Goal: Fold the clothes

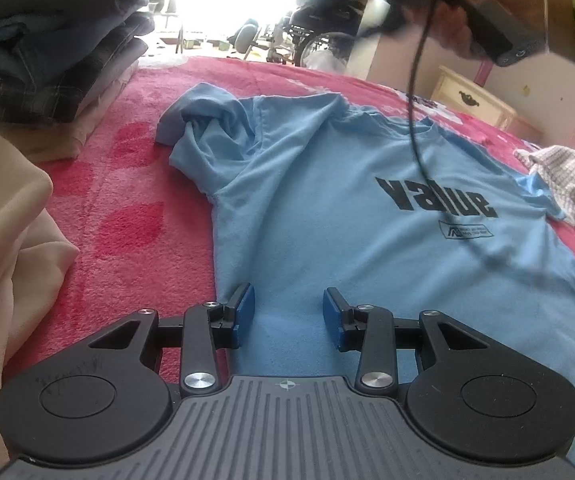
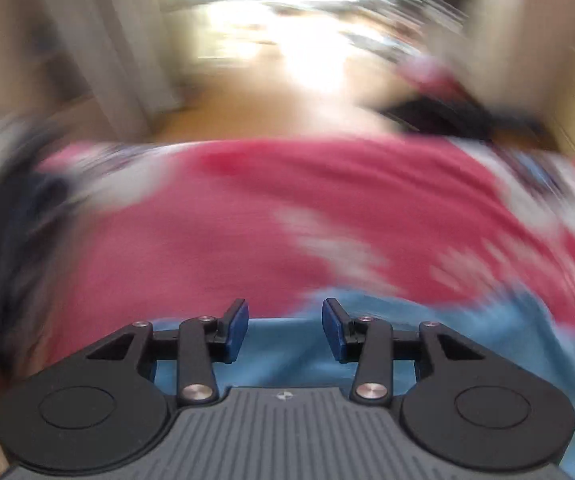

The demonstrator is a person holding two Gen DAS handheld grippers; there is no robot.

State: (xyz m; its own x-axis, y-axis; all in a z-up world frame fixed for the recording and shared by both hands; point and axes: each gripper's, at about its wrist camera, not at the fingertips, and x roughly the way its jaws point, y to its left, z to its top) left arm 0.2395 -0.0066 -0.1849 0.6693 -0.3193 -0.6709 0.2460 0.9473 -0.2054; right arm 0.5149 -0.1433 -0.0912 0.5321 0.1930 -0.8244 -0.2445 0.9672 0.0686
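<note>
A light blue T-shirt (image 1: 327,208) with black "value" print lies spread on the pink blanket (image 1: 127,200), its left sleeve bunched up. My left gripper (image 1: 288,306) is open and empty, low over the shirt's lower part. My right gripper (image 2: 285,320) is open and empty above an edge of the blue shirt (image 2: 367,344); that view is heavily motion-blurred. The right hand and its device (image 1: 487,28) show high at the upper right in the left wrist view, with a black cable hanging over the shirt.
A stack of folded clothes (image 1: 47,52) stands at the far left. A cream garment (image 1: 3,248) lies at the near left. A checked white cloth (image 1: 567,180) lies at the right. A cream nightstand (image 1: 475,100) stands beyond the bed.
</note>
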